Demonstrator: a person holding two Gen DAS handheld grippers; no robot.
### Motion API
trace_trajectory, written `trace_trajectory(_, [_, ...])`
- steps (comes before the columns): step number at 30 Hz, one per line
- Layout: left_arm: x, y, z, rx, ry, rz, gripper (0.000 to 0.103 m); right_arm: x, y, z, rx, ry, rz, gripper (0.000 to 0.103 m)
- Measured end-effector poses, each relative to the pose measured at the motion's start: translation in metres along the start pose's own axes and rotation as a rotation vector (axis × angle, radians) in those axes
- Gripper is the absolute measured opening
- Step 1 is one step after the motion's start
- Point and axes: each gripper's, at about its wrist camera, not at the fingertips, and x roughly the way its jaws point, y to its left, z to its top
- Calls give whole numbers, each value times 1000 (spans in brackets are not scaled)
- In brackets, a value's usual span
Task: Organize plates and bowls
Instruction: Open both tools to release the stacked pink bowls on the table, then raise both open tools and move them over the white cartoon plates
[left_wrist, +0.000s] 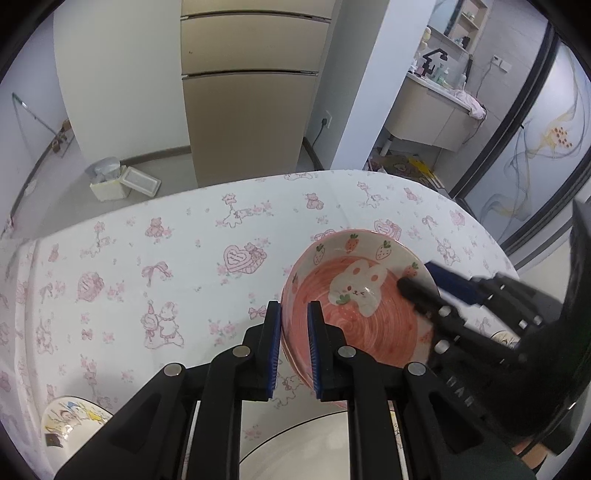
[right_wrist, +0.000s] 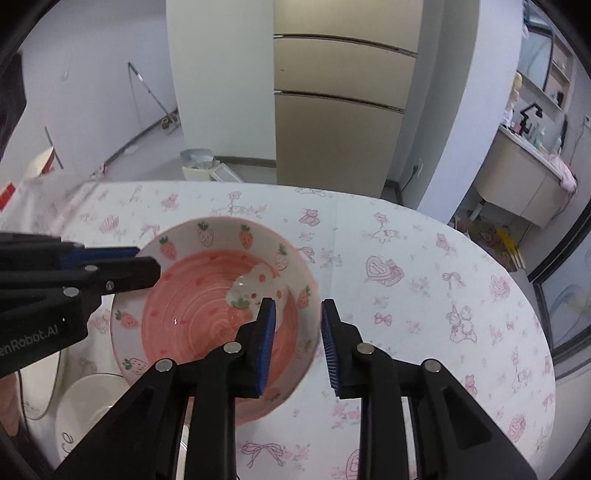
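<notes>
A pink bowl with a rabbit and strawberries is held above the table, tilted. My left gripper is shut on its left rim. My right gripper straddles the bowl's right rim, one finger inside and one outside, with a gap, so it is open. The right gripper shows in the left wrist view at the bowl's far rim. The left gripper shows in the right wrist view at the left rim.
A white plate with a black rim lies below the bowl near the table's front edge. A small white cartoon dish sits at the front left. A white dish lies below left of the bowl. The tablecloth has pink prints.
</notes>
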Motion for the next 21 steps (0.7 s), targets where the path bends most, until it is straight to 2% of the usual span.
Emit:
trace_trajectory(2, [-7, -3, 0, 23, -40, 19, 19, -7, -3, 3, 26, -31, -9, 25])
trace_trajectory(3, [-11, -4, 1, 25, -64, 21, 31, -12, -3, 4, 37, -48, -6, 26])
trace_trajectory(4, [-16, -5, 1, 29, -89, 21, 49, -17, -4, 5, 47, -66, -2, 30])
trace_trajectory(5, [-23, -6, 1, 36, -125, 24, 60, -23, -4, 7, 51, -85, -6, 38])
trace_trajectory(6, [-30, -8, 1, 46, -166, 34, 77, -29, -4, 9, 54, -101, -18, 43])
trace_trajectory(7, [-39, -10, 0, 59, -208, 52, 83, -34, -4, 10, 56, -122, -37, 48])
trace_trajectory(9, [-56, -13, -1, 85, -280, 86, 83, -47, -3, 13, 68, -168, -50, 52])
trace_trajectory(12, [-85, -13, -5, 84, -380, 102, 83, -66, -5, 16, 94, -222, -45, 64])
trace_trajectory(16, [-144, -14, -20, 83, -607, 80, 85, -97, -4, 19, 84, -304, -101, 78])
trace_trajectory(18, [-167, -17, -30, 101, -707, 104, 91, -116, -4, 19, 91, -366, -149, 81])
trace_trajectory(20, [-186, -21, -42, 124, -810, 129, 103, -131, -7, 20, 114, -418, -160, 93])
trace_trajectory(21, [-193, -23, -47, 137, -846, 137, 103, -139, -8, 19, 125, -448, -168, 97])
